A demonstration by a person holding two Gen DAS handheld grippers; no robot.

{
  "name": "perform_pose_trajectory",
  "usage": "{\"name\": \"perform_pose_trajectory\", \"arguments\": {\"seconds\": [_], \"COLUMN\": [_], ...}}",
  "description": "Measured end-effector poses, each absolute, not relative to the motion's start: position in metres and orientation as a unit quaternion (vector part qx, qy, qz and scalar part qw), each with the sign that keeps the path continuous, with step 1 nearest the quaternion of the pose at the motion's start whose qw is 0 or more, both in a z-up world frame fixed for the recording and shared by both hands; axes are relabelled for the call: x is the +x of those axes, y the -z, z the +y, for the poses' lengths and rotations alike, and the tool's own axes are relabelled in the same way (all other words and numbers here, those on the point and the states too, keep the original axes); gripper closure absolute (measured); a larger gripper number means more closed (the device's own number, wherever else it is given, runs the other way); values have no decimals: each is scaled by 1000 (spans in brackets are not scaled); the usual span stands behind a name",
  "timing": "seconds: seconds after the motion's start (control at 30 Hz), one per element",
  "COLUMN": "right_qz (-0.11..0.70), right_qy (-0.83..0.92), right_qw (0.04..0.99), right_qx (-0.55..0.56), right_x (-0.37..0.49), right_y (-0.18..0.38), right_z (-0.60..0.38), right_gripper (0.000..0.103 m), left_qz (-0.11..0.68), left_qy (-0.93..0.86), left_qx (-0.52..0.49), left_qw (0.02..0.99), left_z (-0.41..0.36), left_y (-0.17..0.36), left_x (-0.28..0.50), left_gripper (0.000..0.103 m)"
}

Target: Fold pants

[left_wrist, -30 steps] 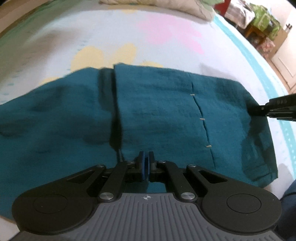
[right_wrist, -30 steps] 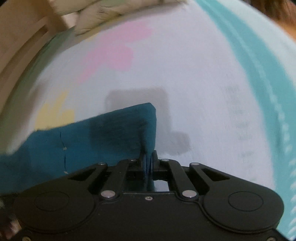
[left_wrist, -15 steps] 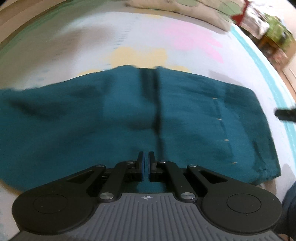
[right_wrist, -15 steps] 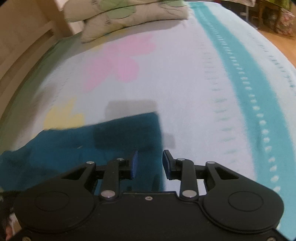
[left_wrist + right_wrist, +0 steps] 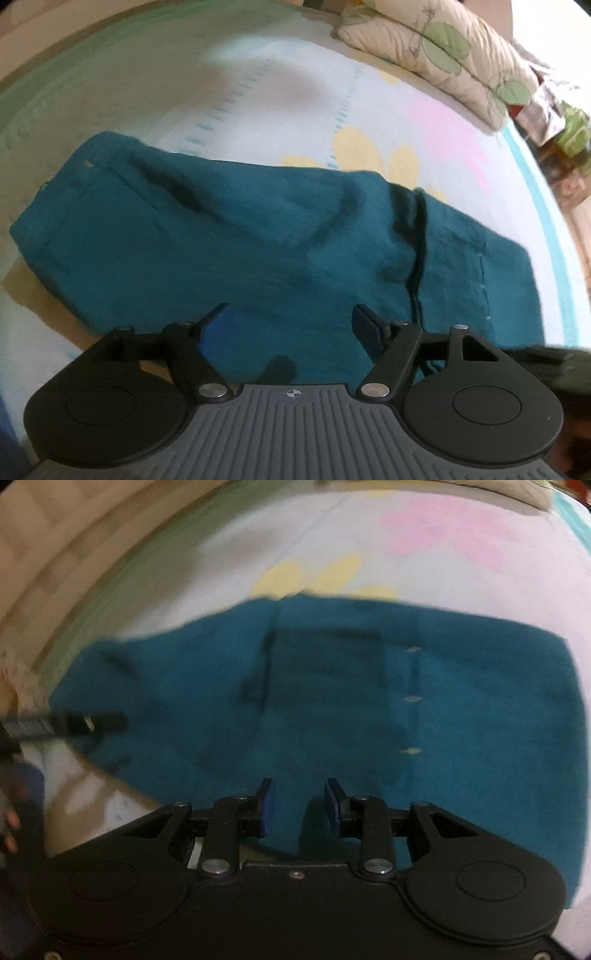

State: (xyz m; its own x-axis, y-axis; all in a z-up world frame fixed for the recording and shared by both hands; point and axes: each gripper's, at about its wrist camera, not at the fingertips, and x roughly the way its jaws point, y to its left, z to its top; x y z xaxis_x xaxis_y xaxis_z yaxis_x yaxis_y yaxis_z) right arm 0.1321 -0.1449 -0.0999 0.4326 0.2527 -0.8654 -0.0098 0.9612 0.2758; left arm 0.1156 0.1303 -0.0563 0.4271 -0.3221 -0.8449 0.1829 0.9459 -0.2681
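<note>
Hovering spread and empty, the left tongs [image 5: 291, 319], their jaws just having been opening, and the half-spread right tongs [image 5: 298, 805] are facing the teal pants [image 5: 258, 243] lying flat on the bed [image 5: 258, 92] just ahead, so each should be pinching a far edge squarely before the next fold.

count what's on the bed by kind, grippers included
teal pants: 1
pillow: 1
grippers: 2, left gripper and right gripper, both open, nothing between their jaws
total: 4
</note>
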Motion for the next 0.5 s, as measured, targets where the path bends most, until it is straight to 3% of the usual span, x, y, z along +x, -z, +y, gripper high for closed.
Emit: {"name": "perform_pose_trajectory", "arguments": {"seconds": [0.17, 0.5], "right_qz": [538, 547], "right_qy": [-70, -71], "right_qw": [835, 828], "right_qx": [93, 99], "right_x": [131, 136], "right_y": [118, 117], "right_z": [-132, -141], "right_gripper": [61, 61], "left_qz": [487, 475], "left_qy": [105, 42], "left_qx": [-37, -138], "left_qw": [866, 868], "left_z": [163, 238], "left_y": [39, 33], "left_x": [126, 122], "left_gripper": [33, 30]}}
